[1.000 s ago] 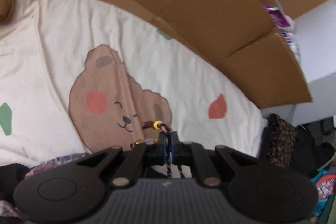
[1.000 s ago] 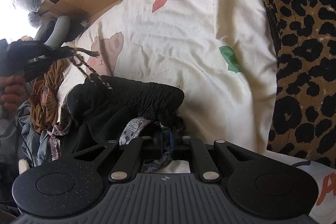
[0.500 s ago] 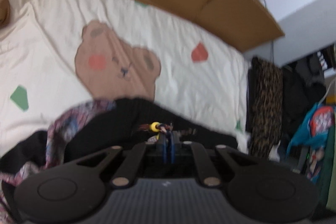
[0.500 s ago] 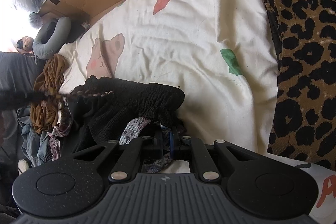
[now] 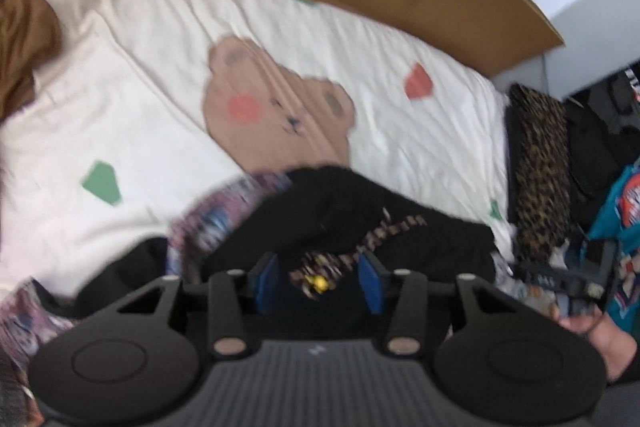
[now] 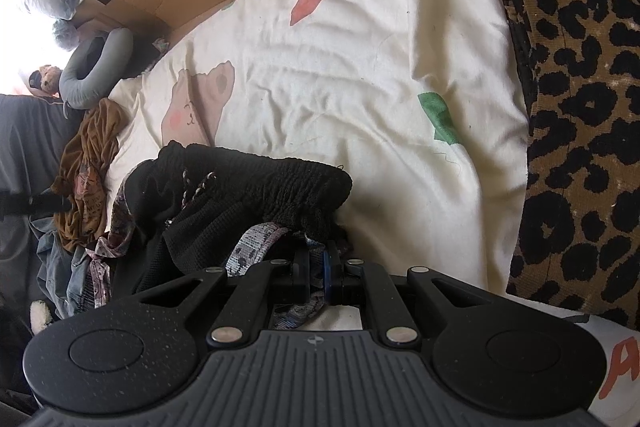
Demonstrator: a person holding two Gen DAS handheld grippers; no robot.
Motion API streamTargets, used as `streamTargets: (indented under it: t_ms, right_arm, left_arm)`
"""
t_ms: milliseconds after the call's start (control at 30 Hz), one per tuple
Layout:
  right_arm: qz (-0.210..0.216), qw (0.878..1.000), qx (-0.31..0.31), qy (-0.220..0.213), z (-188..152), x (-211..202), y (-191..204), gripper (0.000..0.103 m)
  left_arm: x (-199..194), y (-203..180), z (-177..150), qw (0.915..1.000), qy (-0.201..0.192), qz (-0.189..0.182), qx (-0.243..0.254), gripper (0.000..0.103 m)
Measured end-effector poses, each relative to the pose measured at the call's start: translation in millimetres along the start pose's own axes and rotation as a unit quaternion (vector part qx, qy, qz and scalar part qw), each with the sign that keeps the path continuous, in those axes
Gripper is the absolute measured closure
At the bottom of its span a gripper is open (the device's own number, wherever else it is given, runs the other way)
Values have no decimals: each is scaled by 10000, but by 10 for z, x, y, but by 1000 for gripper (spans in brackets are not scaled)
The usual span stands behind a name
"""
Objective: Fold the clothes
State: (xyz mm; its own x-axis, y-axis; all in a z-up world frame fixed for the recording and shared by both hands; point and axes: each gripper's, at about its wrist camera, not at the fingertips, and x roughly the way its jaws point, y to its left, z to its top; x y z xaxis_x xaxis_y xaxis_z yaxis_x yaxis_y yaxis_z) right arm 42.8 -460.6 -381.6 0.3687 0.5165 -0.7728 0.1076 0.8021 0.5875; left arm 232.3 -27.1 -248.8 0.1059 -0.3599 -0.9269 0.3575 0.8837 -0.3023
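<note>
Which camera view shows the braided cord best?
The left wrist view: the cord lies loose between the left gripper's open jaws, which have just been opening, with its yellow bead visible. The right wrist view shows only a short piece on the black garment.

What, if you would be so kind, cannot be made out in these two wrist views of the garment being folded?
- Black garment: left wrist view, blurred; its near edge is hidden behind the left gripper.
- Braided cord between the open jaws: contact unclear through blur.
- Patterned fabric: right wrist view, its clamped end is hidden by the right gripper.
</note>
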Motion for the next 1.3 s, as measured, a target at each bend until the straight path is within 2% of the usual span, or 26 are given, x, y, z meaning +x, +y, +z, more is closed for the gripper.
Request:
streamTargets:
  t_ms: [67,233,333,467,667,867,1000,1300]
  right_arm:
    - [-6,10000,-12,4,0,0,1,99]
    - [-18,10000,-28,16,5,2,2,99]
    - [-26,10000,-51,21,11,1,8,99]
    - [-30,10000,-66,23,11,-3,4,99]
    - [-22,10000,-88,35,11,-11,2,99]
    - [-21,9999,-91,55,11,-8,-2,99]
    - [-24,9999,-94,61,5,-2,0,99]
    - [-45,9999,-108,104,-2,16,-8,99]
  left_arm:
    - [9,31,120,9998,-146,147,26,50]
    - [168,59,397,9988,-258,296,277,50]
    - [365,103,502,9971,-338,473,492,50]
    - [666,249,566,9969,-371,561,399,50]
    - [1033,308,466,9971,-21,497,571,51]
    - [1193,216,247,9936,335,392,1004,50]
    - [1263,162,127,9899,439,510,1245,37]
    - [1332,128,13,9869,511,508,1446,33]
